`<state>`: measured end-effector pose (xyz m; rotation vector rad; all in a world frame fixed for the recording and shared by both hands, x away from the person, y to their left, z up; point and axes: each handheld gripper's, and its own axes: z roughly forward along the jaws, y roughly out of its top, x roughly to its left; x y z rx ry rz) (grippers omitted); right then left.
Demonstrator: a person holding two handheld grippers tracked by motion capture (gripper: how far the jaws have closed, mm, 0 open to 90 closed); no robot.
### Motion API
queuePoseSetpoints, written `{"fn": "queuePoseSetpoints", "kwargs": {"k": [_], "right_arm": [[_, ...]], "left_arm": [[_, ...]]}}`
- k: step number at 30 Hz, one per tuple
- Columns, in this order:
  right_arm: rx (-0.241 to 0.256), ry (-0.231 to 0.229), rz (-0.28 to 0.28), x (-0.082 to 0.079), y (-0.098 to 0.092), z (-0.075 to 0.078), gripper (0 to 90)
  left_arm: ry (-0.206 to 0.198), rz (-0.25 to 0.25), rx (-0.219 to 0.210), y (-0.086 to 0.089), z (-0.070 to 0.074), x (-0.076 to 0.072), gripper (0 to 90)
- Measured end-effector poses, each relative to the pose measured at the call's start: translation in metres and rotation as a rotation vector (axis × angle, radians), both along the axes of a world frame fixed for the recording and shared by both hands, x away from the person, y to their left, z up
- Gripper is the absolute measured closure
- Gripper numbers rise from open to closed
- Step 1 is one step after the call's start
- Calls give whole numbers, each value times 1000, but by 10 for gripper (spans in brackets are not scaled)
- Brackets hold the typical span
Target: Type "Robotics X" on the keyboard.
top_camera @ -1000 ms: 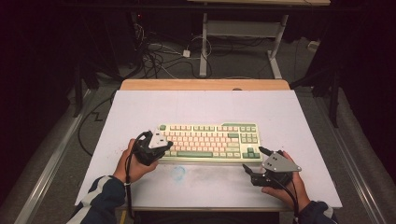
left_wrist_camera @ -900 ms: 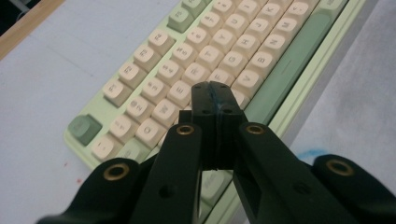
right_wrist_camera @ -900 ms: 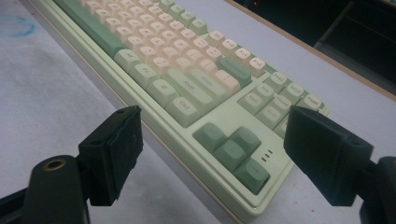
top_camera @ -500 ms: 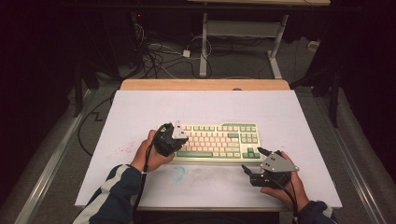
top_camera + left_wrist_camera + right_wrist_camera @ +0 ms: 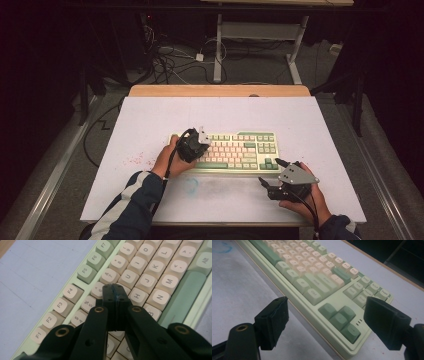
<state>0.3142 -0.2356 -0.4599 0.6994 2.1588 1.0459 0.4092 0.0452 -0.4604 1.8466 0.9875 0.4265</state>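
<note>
A pale green keyboard (image 5: 240, 149) with cream and green keys lies in the middle of the white table top (image 5: 150, 120). My left gripper (image 5: 200, 146) hovers over its left half. In the left gripper view the left gripper (image 5: 115, 290) is shut with nothing between its jaws, and its tips sit just above the keys near 6 and Y on the keyboard (image 5: 150, 277). My right gripper (image 5: 270, 171) stands open on the table by the front right corner. In the right gripper view the right gripper (image 5: 329, 322) frames the green arrow keys (image 5: 340, 317).
A blue smudge (image 5: 192, 184) and red specks (image 5: 132, 160) mark the table's near left part. A wooden strip (image 5: 220, 90) edges the far side. Beyond it are floor cables (image 5: 170, 60) and a desk frame (image 5: 260, 35).
My left gripper has moved right and forward, from the keyboard's left end to above its left keys. The right gripper has stayed put, still open.
</note>
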Motion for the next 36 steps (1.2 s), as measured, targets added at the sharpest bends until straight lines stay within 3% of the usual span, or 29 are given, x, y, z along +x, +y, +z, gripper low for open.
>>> {"fn": "queuePoseSetpoints", "kwargs": {"k": [7, 10, 14, 22, 27, 36], "right_arm": [[-2, 4, 2, 1, 0, -1, 206], [-1, 1, 3, 1, 0, -1, 206], [-5, 5, 0, 1, -1, -1, 206], [-5, 4, 1, 1, -1, 1, 206], [6, 5, -6, 0, -2, 2, 206], [19, 7, -5, 0, -4, 3, 206]], "left_arm": [[1, 16, 1, 1, -2, 3, 872], [26, 5, 12, 0, -4, 3, 872], [20, 4, 10, 0, -4, 3, 870], [-36, 9, -35, 8, 8, -2, 842], [-79, 8, -92, 17, 19, -10, 797], [-128, -4, -114, 30, 20, -22, 624]]}}
